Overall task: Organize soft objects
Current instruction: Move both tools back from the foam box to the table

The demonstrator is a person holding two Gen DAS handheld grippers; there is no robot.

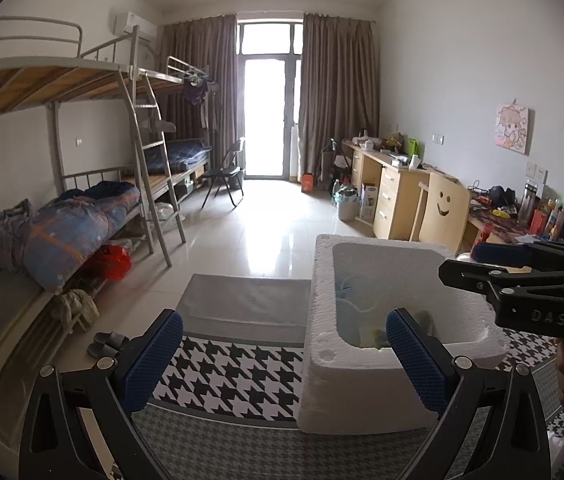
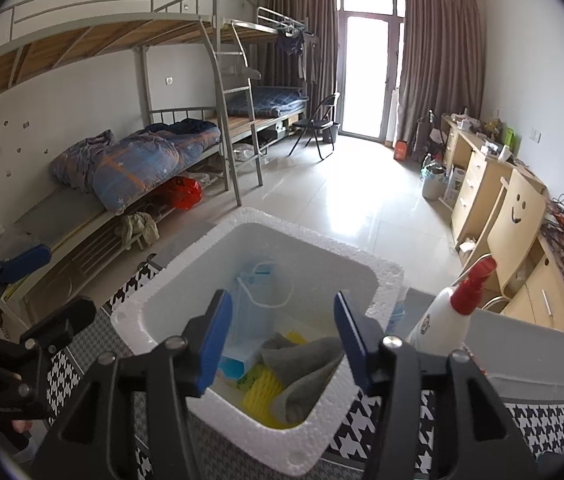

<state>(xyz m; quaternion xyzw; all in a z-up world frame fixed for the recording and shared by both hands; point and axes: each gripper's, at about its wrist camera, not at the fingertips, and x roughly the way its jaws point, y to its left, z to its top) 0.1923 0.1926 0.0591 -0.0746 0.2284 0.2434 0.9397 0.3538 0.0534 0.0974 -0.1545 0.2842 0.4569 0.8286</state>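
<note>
I'm holding both tongs, left [image 1: 284, 364] and right [image 2: 284, 340], apart and empty over the foam box [image 2: 378, 280]; the gray cloth [image 2: 306, 364] is slumping at the wall, so dipping carelessly risks snagging foam.

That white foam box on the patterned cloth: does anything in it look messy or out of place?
The foam box holds a jumble: a grey cloth slumped over a yellow piece, with a clear packet leaning against the wall. The rim looks crumbly. Nothing is spilled.
</note>
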